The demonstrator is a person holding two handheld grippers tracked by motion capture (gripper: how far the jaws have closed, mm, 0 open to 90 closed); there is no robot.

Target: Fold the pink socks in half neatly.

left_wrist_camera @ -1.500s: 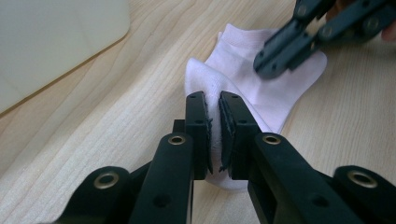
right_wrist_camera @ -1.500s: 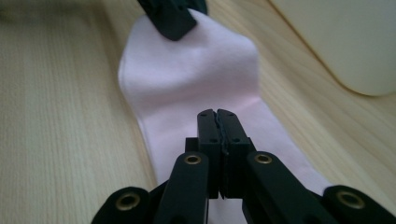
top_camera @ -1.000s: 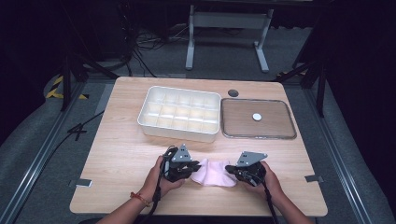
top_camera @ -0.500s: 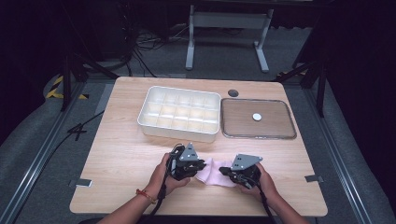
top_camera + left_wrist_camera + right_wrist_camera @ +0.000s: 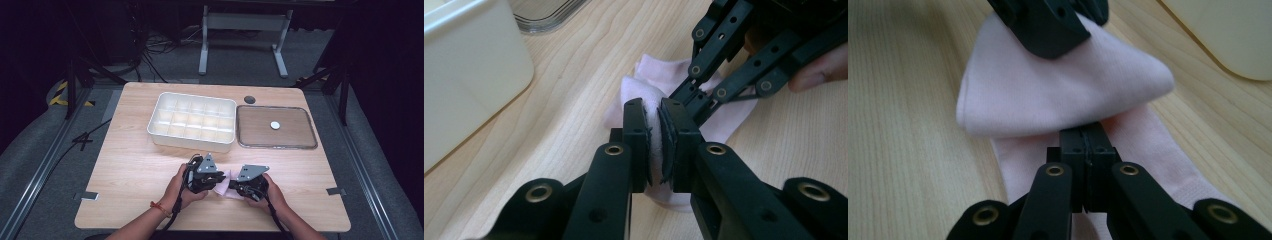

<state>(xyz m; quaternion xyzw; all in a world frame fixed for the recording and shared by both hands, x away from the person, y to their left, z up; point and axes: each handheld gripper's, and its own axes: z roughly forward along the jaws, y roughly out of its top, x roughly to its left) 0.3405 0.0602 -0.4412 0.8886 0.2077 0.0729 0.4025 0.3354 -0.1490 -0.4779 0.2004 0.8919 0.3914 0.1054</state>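
Here, reading left to right, we see a white plastic divided organiser box (image 5: pixel 192 121) at the back of the light wooden worktop (image 5: pixel 130 165), with a clear lid with a white knob (image 5: pixel 276 127) lying just beside it on the right. Near the front edge, the left hand-held gripper (image 5: pixel 216 181) has its jaws pinched onto a fold of the soft pale pink sock (image 5: pixel 659 85), the cloth squeezed between the pads. A second ago the two hands sat further apart with more sock stretched flat between them; now the left one has come across towards the right, carrying its end over. The right hand-held gripper (image 5: pixel 233 188) is clamped tight on the lower layer of the sock (image 5: pixel 1058 95), pinning it to the worktop. We judge the sock is being folded in half, and the fold looks nearly finished.
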